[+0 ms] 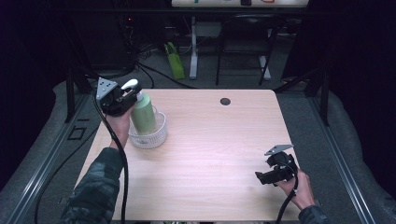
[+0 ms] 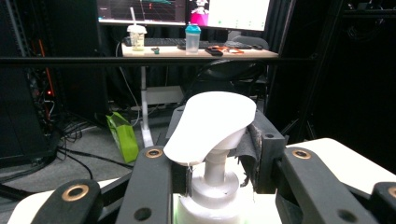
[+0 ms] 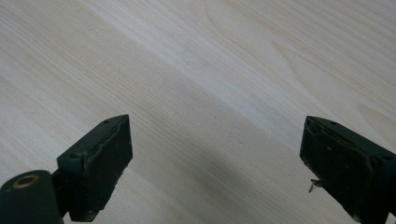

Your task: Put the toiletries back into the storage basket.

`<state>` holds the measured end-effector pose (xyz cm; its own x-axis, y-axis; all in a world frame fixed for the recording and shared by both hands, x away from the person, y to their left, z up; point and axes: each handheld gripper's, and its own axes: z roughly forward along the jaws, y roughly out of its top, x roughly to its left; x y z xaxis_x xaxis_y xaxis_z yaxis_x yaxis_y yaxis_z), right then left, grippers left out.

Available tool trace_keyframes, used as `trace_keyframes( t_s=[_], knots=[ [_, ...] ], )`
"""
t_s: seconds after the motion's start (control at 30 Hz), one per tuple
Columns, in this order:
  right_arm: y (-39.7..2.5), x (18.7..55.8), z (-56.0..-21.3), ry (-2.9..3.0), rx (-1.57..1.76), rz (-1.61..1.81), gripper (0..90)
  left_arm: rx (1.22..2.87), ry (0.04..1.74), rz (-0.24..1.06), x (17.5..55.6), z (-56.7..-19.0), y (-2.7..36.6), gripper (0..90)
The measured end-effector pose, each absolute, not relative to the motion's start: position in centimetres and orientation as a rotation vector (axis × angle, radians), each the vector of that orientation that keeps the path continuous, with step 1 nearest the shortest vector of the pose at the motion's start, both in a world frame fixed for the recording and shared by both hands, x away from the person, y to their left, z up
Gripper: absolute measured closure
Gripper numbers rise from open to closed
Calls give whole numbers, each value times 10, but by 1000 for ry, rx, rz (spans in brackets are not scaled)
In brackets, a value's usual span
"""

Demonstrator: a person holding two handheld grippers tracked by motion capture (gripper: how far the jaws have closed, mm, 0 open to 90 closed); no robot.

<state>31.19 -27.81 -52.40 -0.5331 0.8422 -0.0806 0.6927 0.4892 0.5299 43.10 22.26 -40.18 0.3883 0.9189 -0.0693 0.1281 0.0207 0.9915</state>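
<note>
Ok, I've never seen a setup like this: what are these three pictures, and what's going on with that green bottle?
A person stands at a wooden table, holding a hand-operated two-jaw gripper in each hand. The high view looks down from above; each of the other two comes from a camera riding on one gripper. The left gripper has its jaws closed on the neck under the white pump head of a green pump bottle, which stands in a small clear basket. The right gripper has open jaws, with bare tabletop beyond them.
</note>
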Motion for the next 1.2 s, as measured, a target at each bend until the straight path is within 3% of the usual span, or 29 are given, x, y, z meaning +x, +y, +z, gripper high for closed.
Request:
trace_keyframes(
  t_s=[1.2],
  knots=[
    [-277,311,-523,2407,1277,635,88,1462,1012,764,416,-430,220,660]
  ],
)
